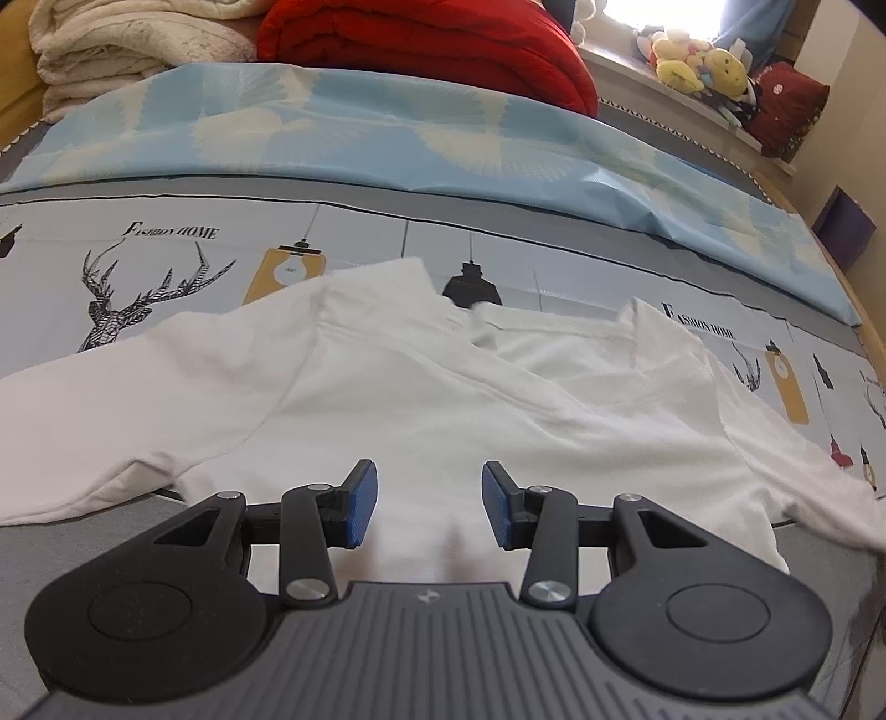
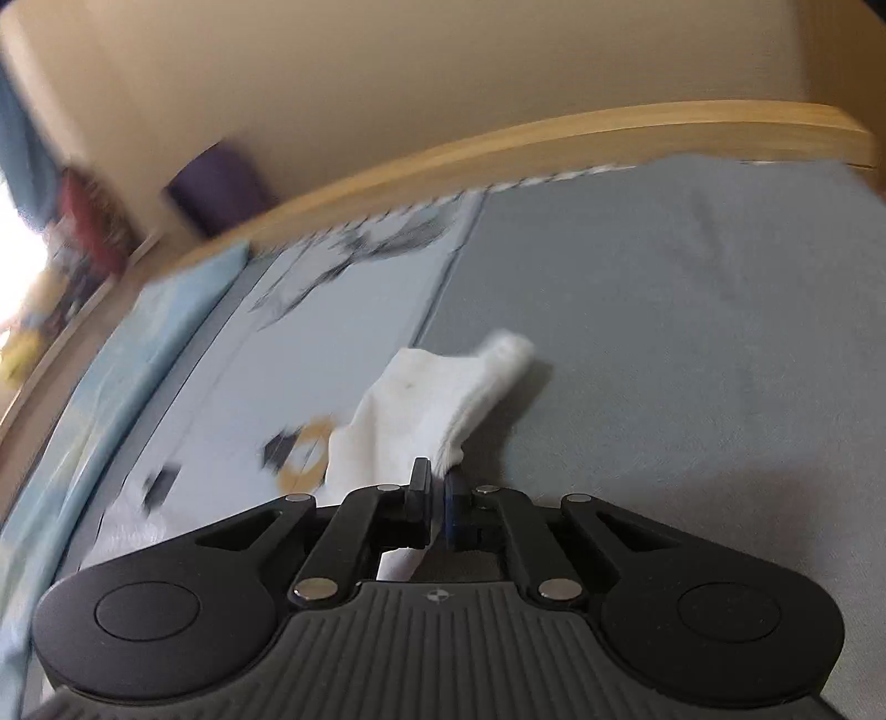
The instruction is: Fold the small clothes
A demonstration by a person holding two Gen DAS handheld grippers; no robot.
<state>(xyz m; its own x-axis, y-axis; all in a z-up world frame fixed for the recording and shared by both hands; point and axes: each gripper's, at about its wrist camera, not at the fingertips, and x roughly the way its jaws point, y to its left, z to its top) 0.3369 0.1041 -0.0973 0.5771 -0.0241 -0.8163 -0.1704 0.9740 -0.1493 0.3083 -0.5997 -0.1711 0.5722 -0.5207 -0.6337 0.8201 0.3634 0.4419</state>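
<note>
White shirt (image 1: 421,399) spread flat on bed (image 2: 692,332), unfolded. Left gripper (image 1: 430,507) spread above it; right gripper (image 2: 437,498) pinching shirt edge. Folding barely begun.

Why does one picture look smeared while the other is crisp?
Right wrist view: the wooden bed rail and printed sheet streak with motion blur, while the tongs stay sharp. Left wrist view: crisp, though the bright window glares white and the fisheye bends edges.
</note>
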